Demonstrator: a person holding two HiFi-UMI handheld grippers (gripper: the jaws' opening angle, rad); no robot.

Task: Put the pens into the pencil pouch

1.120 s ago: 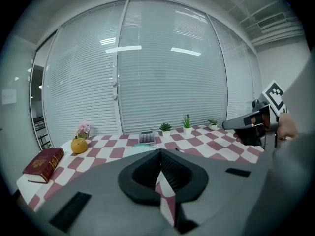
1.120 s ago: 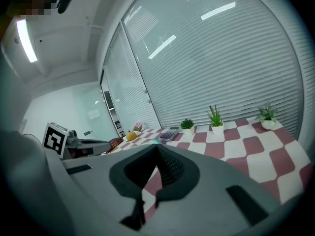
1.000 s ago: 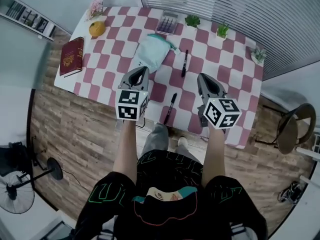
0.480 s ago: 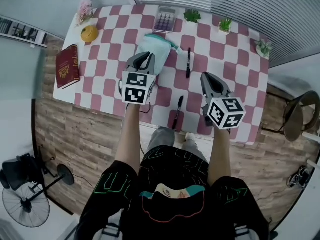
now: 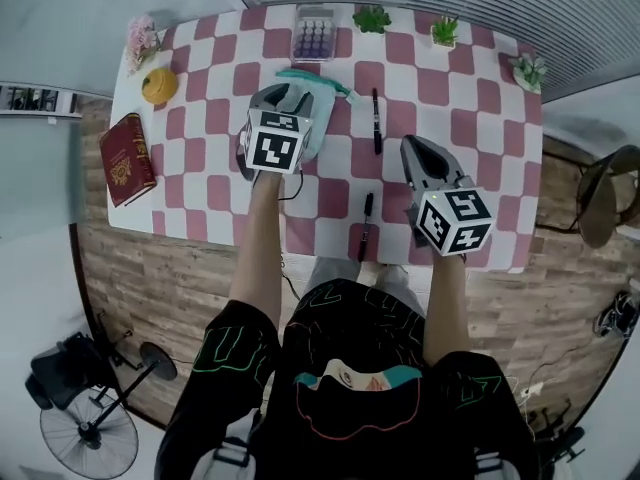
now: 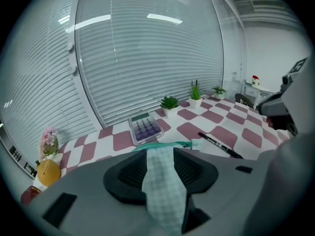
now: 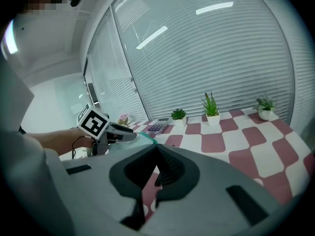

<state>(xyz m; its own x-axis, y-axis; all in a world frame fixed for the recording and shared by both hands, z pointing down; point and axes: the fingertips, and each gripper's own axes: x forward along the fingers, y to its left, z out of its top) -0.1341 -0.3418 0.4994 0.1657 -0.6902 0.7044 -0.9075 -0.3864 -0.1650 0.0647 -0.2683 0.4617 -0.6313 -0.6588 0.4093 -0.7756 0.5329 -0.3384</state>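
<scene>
So the big checkered table [image 5: 470, 118] looked the same as a second earlier, with nothing on it shifted, and the real change was all on the left side. The left gripper [image 5: 282, 96] had travelled from the near edge of the table out over the mint green pouch [image 5: 318, 118], which lay flat around the middle of the table toward the far side. Its jaws had just been opening, and they stood wide with a strip of pouch fabric showing between them. As far as I could tell the pads weren't pressing on it, so it was released, not grabbing yet. The right gripper [image 5: 410, 146] had barely budged. It hung over the right half of the table with its jaws drawn together and nothing in them. Both pens were still out. One pen [image 5: 376, 120] lay just beside the pouch on its right, and the other pen [image 5: 367, 226] sat near the front edge, between the two arms. So zero pens were in so far. My read is that the left was lining up to pin or hold the pouch, leaving the right free for picking up pens. I couldn't tell whether the zipper was open.
</scene>
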